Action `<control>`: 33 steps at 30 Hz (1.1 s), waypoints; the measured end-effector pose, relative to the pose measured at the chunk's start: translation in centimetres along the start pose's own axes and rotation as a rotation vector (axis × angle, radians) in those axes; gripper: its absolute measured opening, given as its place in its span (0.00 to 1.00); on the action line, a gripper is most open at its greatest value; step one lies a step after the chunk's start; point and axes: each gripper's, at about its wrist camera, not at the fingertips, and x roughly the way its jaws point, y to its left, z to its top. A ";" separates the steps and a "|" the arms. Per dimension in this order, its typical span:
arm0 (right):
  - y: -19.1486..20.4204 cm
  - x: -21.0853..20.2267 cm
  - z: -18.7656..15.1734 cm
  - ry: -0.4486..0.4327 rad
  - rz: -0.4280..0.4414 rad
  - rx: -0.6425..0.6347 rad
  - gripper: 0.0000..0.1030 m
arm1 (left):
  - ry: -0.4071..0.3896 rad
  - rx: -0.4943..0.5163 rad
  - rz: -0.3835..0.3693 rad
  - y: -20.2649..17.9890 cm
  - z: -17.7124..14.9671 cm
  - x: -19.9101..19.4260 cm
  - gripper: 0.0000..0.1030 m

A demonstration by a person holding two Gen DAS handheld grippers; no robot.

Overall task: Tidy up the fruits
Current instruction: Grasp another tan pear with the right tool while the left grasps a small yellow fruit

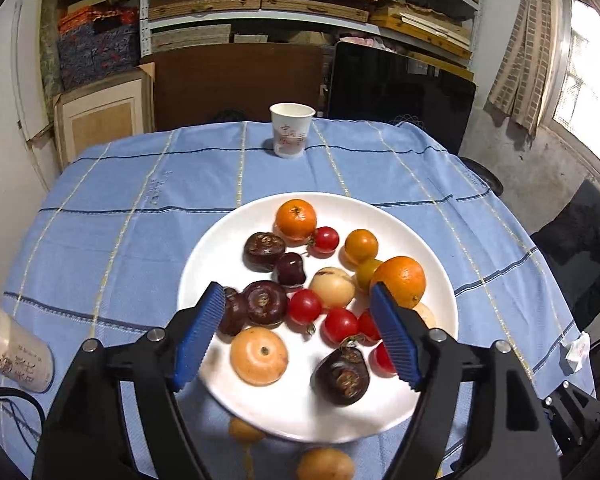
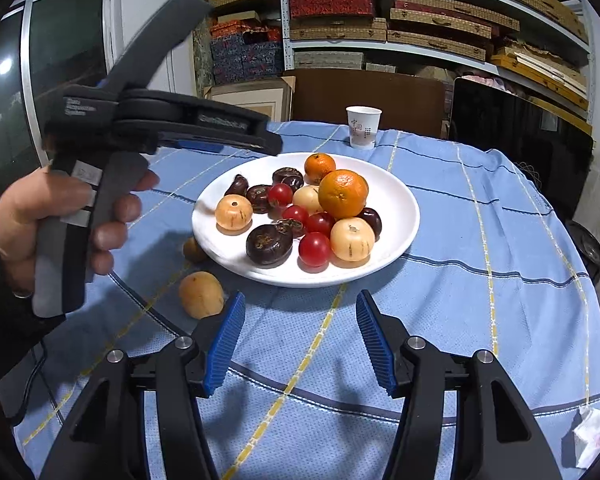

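A white plate [image 1: 292,412] [image 2: 396,208] on the blue checked cloth holds two oranges [image 1: 400,280] [image 2: 342,194], red cherry tomatoes [image 1: 340,324], dark brown chestnut-like fruits [image 1: 266,302] and pale tan round fruits [image 1: 259,356]. Two more tan fruits [image 2: 201,294] [image 2: 194,249] lie on the cloth beside the plate's near left rim. My left gripper [image 1: 298,336] hangs open above the plate's near half, with fruit below the gap and nothing gripped. A hand [image 2: 40,216] holds it at the left of the right wrist view. My right gripper [image 2: 300,344] stands open over bare cloth in front of the plate.
A paper cup [image 1: 291,130] [image 2: 363,126] stands at the table's far edge. A can [image 1: 16,354] lies at the left edge, and a crumpled tissue [image 2: 592,436] at the right edge. Shelves of boxes and a dark screen [image 1: 400,88] stand behind the table.
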 end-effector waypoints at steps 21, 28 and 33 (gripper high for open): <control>7.9 7.6 0.8 0.171 0.068 -0.089 0.39 | 0.080 -0.036 0.153 8.2 -5.3 -0.7 0.79; 5.7 3.3 0.2 0.116 0.048 -0.079 0.39 | 0.132 0.076 0.137 6.7 -8.1 -0.2 0.78; 3.3 1.3 -0.9 0.099 0.021 -0.034 0.39 | 0.123 0.165 0.111 3.9 -8.9 0.5 0.77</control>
